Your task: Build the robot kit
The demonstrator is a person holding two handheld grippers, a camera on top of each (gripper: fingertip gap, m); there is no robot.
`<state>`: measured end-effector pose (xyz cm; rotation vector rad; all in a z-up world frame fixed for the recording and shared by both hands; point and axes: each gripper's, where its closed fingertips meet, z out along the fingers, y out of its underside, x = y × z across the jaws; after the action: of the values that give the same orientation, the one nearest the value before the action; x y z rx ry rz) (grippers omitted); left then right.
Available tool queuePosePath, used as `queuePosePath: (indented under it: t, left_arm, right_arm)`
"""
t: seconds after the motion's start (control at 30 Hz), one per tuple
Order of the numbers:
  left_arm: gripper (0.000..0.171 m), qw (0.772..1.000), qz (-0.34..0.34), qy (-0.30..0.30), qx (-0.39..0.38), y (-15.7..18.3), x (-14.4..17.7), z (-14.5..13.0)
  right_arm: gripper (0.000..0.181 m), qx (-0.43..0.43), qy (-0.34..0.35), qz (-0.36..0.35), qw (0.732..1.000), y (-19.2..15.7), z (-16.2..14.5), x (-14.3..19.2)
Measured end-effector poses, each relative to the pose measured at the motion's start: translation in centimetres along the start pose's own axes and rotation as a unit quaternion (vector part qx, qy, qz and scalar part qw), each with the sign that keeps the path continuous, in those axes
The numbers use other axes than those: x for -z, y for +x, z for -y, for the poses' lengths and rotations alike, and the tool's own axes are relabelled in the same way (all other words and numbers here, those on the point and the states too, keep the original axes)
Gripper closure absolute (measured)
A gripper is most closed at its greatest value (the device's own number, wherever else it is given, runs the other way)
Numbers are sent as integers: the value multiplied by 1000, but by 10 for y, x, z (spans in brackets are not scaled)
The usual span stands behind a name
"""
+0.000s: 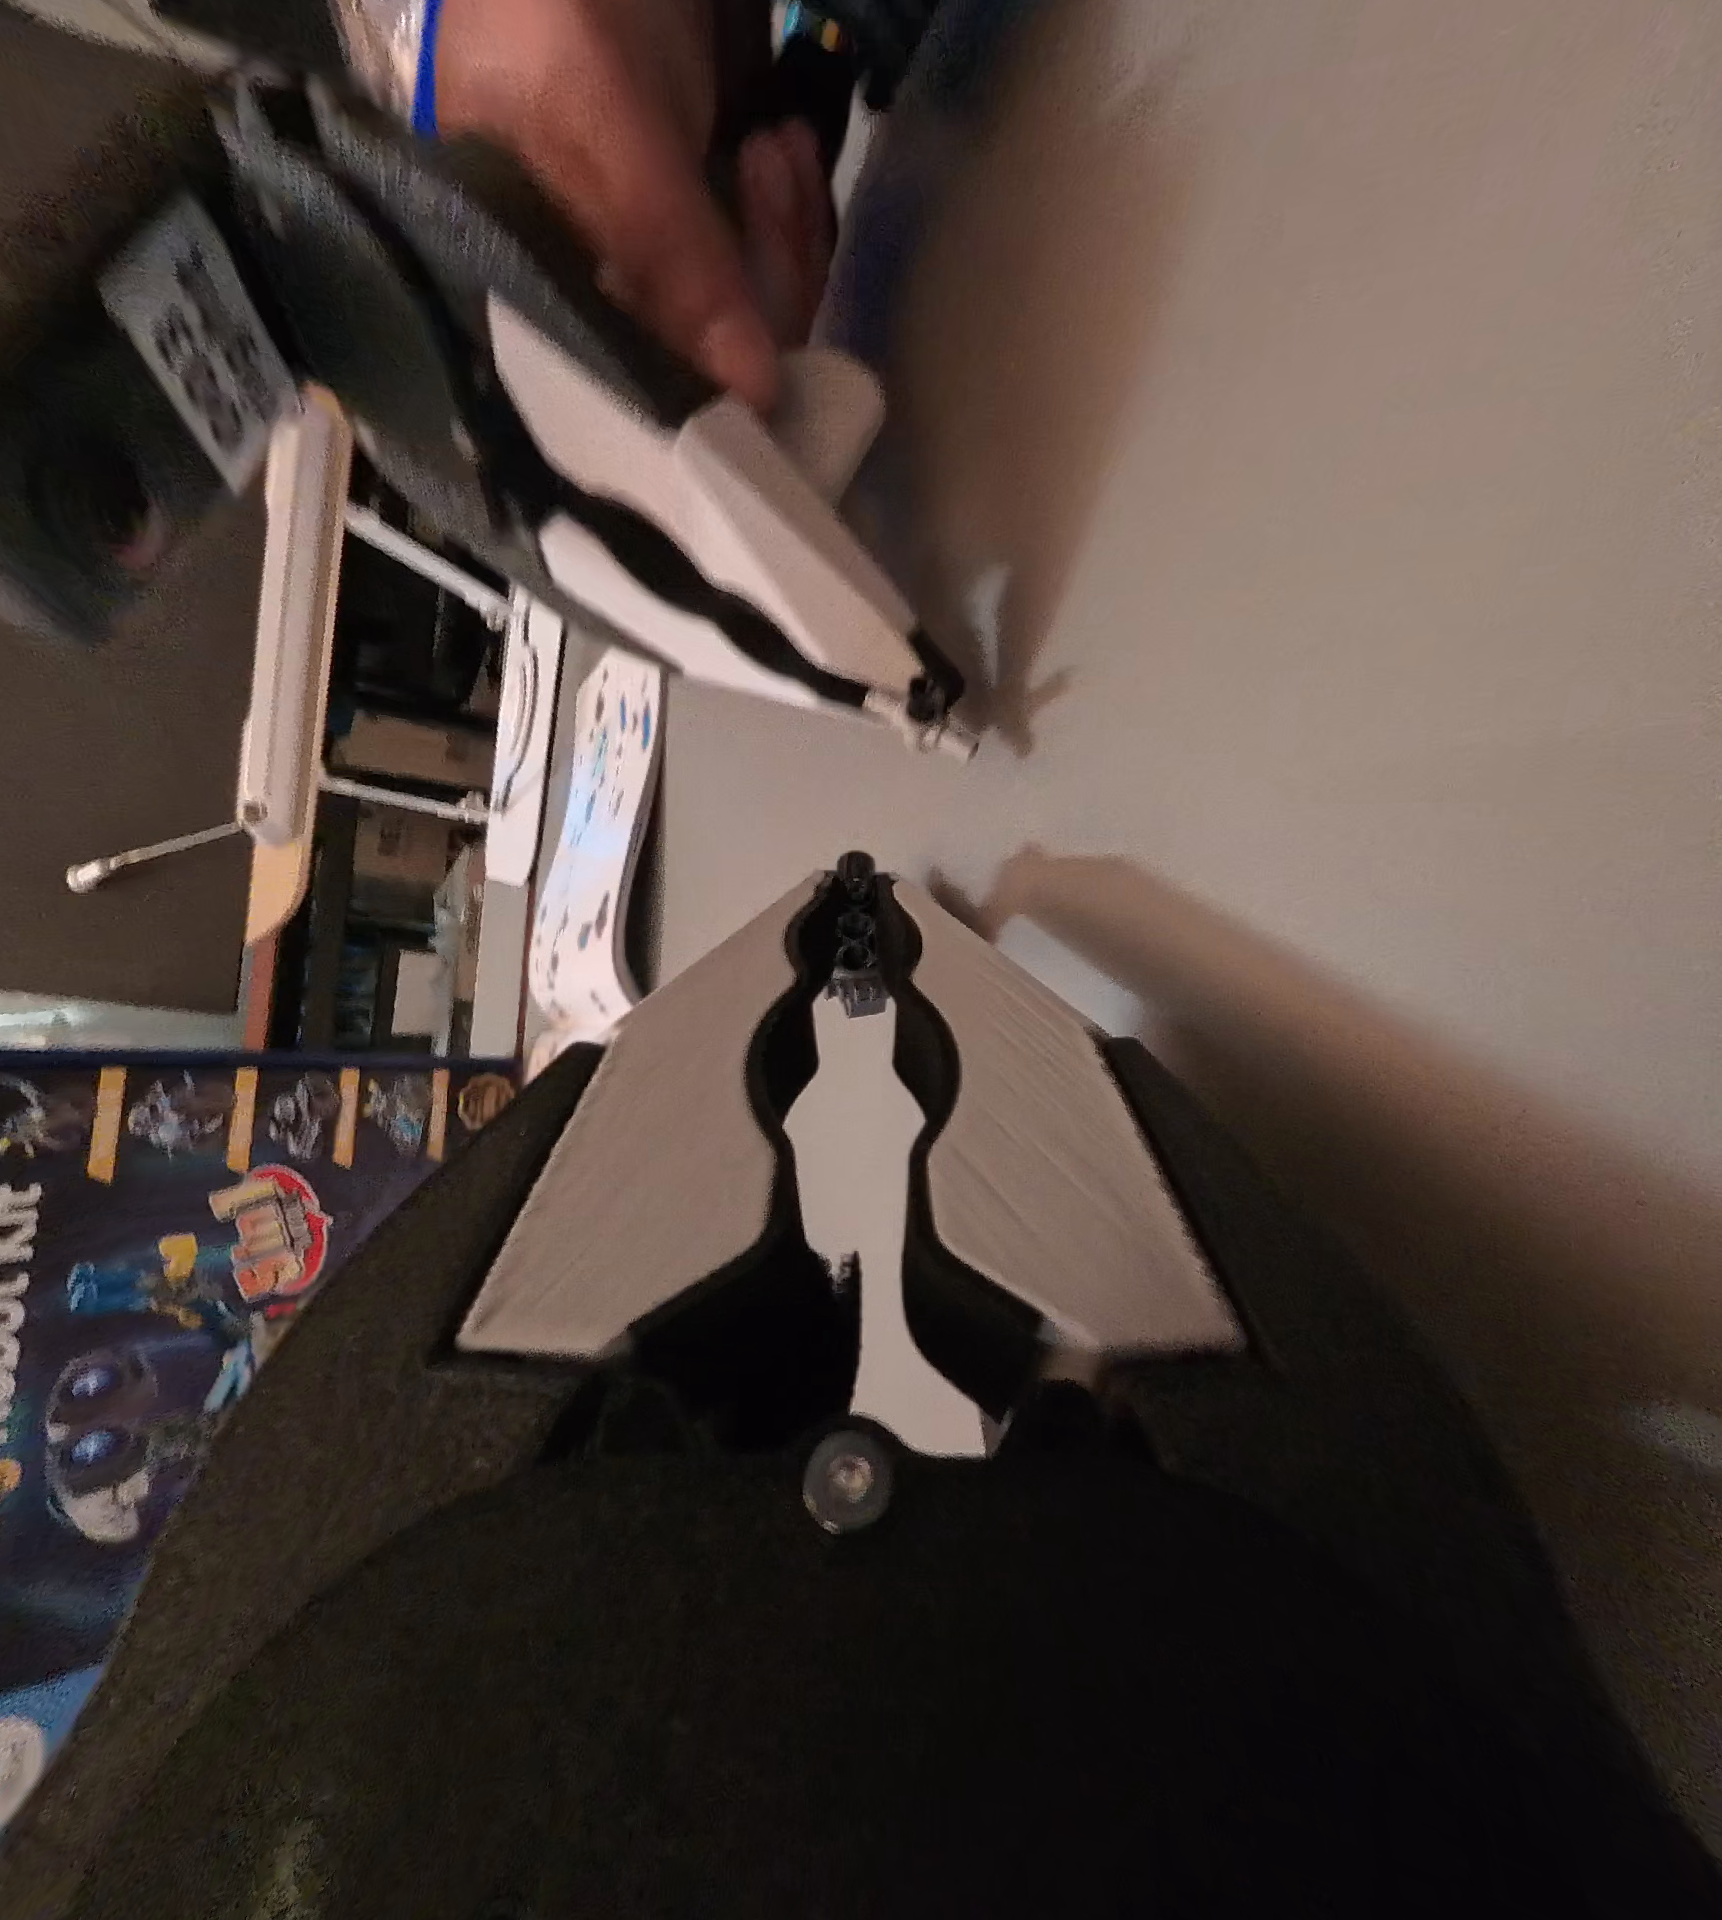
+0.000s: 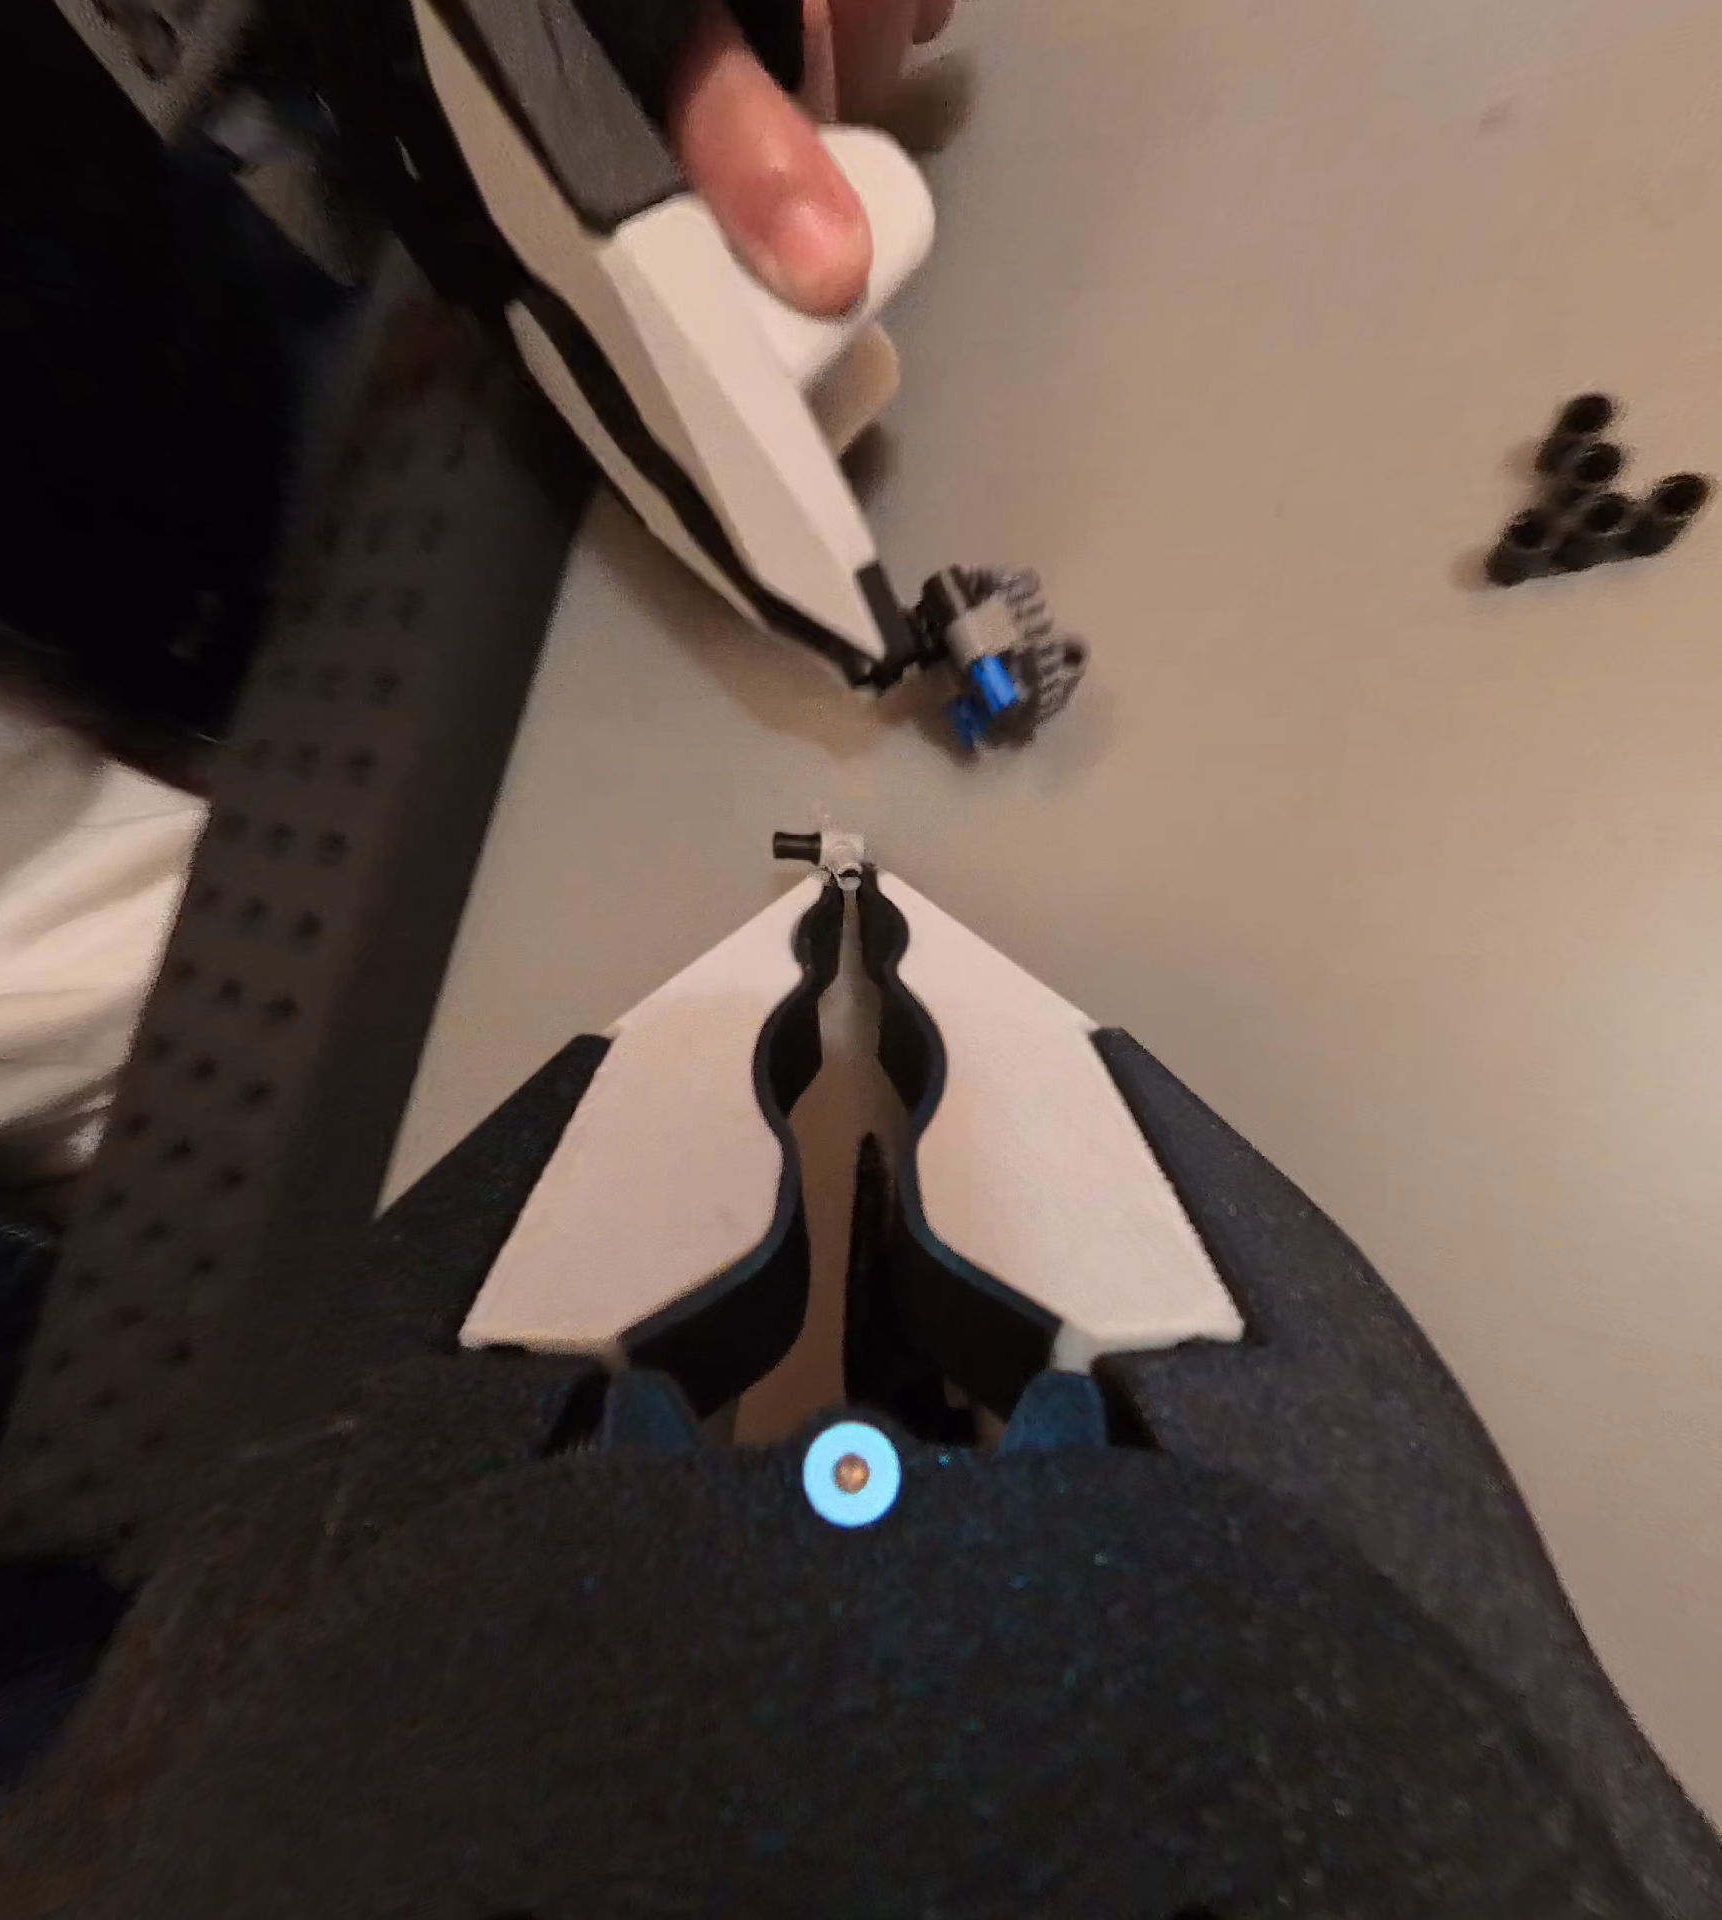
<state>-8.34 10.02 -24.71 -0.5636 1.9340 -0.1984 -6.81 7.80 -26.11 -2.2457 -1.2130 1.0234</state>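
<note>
Left gripper (image 1: 852,883) is pinched tight on a small grey-and-black assembly (image 2: 1002,655), held just above the table (image 2: 1356,935). Right gripper (image 2: 841,868) is clamped on a tiny black-and-white pin (image 2: 815,847), near the assembly but not touching. Spare black beam (image 2: 1595,499) sits far right.

My left gripper (image 2: 872,665) pinches a small brick assembly (image 2: 1002,649) resting on the desk (image 2: 1356,935). Just nearer me, my right gripper (image 2: 844,868) grips a small connector pin (image 2: 815,847) near the desk's edge. Well right of both lies a perforated beam piece (image 2: 1595,499). A kit box (image 1: 109,1351) stands beyond the desk's far edge.
</note>
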Motion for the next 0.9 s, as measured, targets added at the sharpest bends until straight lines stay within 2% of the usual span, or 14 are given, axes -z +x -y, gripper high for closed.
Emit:
queuePosePath:
  t: [0.1, 0.2, 0.37, 0.53, 0.73, 0.9]
  left_arm:
    - [165, 1000, 2, -7, 1, -1, 0, -4]
    - [165, 1000, 10, -20, -7, -3, -1, -8]
    - [165, 999, 10, -28, 11, -5, 3, -15]
    - [165, 1000, 9, -21, 17, -5, 5, -12]
    - [165, 1000, 4, -20, 13, -3, 6, -11]
    - [165, 1000, 6, -13, 13, -3, 7, -8]
  right_arm:
    - [178, 21, -45, -54, 997, 7, -6, 6]
    - [178, 44, -48, -84, 994, 11, -4, 9]
    - [165, 40, -19, -97, 994, 9, -17, 15]
    - [166, 28, 36, -124, 991, 9, -22, 27]
    - [166, 33, 54, -197, 978, 13, -20, 24]
    - [170, 48, 57, -186, 980, 11, -21, 20]
